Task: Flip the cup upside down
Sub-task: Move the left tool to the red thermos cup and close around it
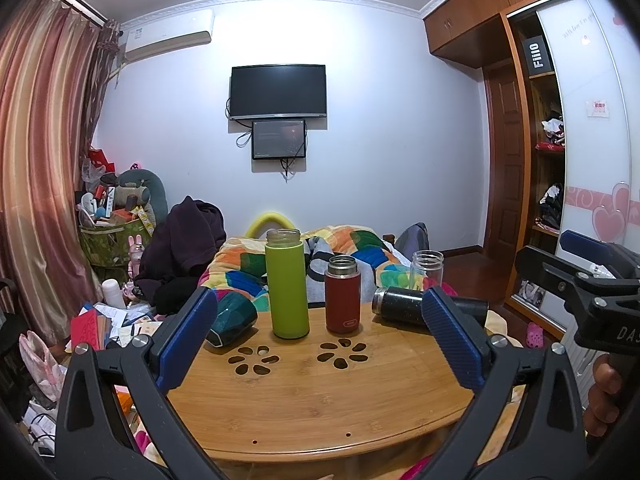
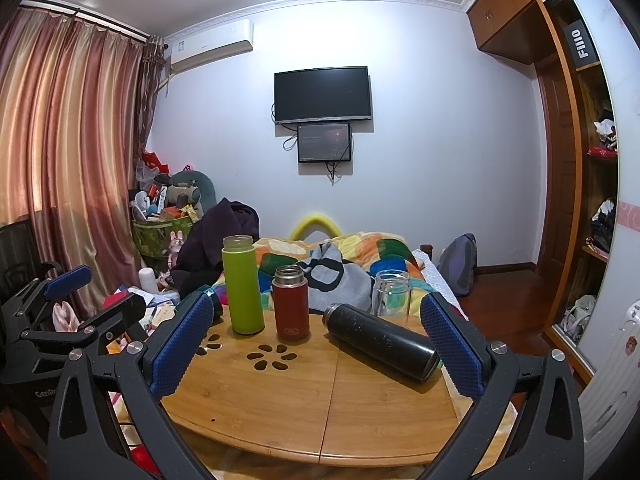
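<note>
Left wrist view: left gripper spread wide, nothing between its blue pads, hanging above the near half of a round wooden table. On the table, five drinking vessels. Green bottle upright at 12 o'clock from table centre, mouth up. Red flask upright just right of it, at about 1 o'clock, mouth up, apart from the green one. Black flask on its side at 2 o'clock, open end toward the red flask. Clear glass cup upright behind the black flask, at the far right edge. Dark teal cup tipped on its side at 10 o'clock, partly hidden by the left pad. Flower-shaped cutouts in the tabletop in front of the bottles.

Right wrist view: right gripper likewise spread wide and holding nothing, above the table. Black flask lying at 2 o'clock, its base just beside the right-hand pad. Left gripper visible at 9 o'clock, off the table's edge. Colourful quilt beyond the table.
</note>
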`<control>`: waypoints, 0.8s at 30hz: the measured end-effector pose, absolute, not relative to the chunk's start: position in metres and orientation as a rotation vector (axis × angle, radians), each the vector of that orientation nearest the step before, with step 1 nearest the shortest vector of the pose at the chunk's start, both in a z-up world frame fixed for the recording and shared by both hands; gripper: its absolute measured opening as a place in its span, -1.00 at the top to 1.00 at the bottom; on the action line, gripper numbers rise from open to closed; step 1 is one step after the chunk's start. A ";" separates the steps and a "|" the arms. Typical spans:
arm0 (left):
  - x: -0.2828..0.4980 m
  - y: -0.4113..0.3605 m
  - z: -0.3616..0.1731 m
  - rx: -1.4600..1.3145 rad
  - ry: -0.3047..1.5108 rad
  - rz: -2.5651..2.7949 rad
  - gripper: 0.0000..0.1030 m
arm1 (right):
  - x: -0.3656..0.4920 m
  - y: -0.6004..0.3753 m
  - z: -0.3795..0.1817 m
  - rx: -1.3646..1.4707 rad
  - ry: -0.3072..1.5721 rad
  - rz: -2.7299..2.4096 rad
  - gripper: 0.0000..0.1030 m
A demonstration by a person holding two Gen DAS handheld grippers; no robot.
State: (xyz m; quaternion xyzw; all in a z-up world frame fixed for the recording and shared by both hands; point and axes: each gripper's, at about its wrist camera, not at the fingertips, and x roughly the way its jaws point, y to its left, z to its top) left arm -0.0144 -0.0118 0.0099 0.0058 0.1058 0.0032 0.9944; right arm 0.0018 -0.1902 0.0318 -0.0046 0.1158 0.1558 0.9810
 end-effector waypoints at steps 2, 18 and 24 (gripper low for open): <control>-0.006 -0.014 0.011 0.016 0.224 -0.004 -1.00 | 0.003 -0.190 0.032 -0.008 0.236 0.311 -1.00; 0.165 -0.035 -0.043 -0.050 0.514 -0.119 -0.55 | 0.059 -0.234 -0.011 0.082 0.372 0.252 -1.00; 0.222 -0.037 -0.067 -0.078 0.624 -0.099 -0.37 | 0.080 -0.251 -0.035 0.116 0.424 0.239 -1.00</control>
